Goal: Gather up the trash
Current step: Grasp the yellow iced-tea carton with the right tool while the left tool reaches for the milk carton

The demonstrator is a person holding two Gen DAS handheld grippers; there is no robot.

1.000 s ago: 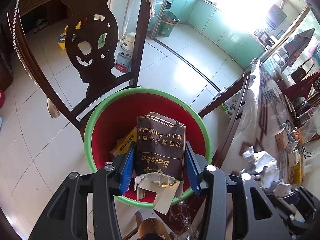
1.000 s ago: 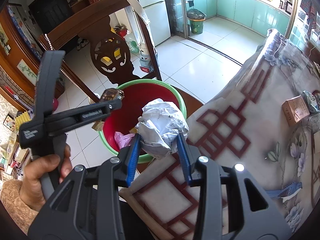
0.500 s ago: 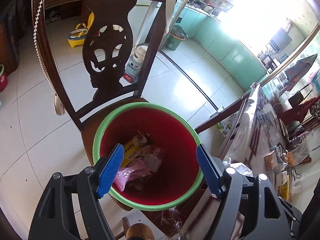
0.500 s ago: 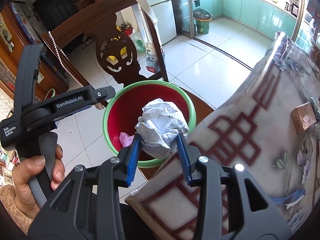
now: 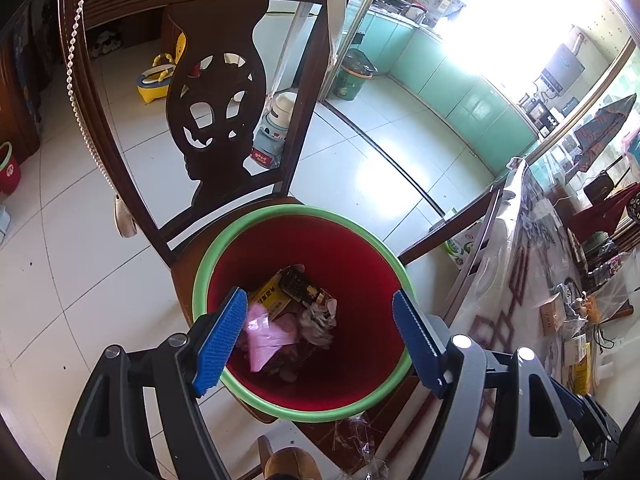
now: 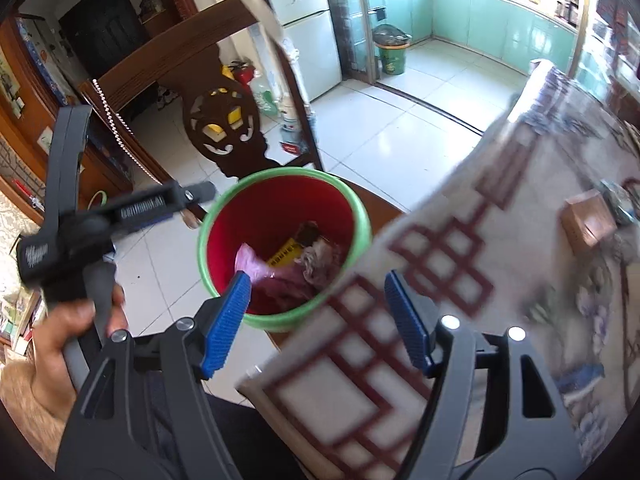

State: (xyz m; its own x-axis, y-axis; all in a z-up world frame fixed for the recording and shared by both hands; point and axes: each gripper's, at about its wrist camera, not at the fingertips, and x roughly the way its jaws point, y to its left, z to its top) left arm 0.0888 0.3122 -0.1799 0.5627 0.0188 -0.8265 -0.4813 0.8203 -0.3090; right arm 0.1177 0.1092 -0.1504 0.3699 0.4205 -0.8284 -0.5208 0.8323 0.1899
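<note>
A red bin with a green rim [image 5: 248,224] [image 6: 362,216] stands on a dark wooden chair seat beside the table. Inside lie a crumpled paper ball [image 5: 318,318] [image 6: 320,260], a dark brown carton [image 5: 298,282], a yellow packet [image 5: 268,298] [image 6: 286,256] and a pink wrapper [image 5: 262,334] [image 6: 250,262]. My left gripper [image 5: 318,338] is open and empty above the bin's near rim. My right gripper [image 6: 318,320] is open and empty, above the bin's near edge and the table corner. The left gripper's body [image 6: 120,212] shows to the left of the bin in the right wrist view.
The chair's carved back [image 5: 218,120] rises behind the bin. The table with a patterned cloth [image 6: 460,280] lies right of the bin, carrying a small brown box [image 6: 586,220] and other clutter [image 5: 576,320]. White tile floor surrounds the chair. A green kitchen bin [image 6: 390,54] stands far back.
My left gripper opened and dropped the brown carton into the bin a second ago. My right gripper has now opened and the crumpled paper ball has fallen into the bin.
</note>
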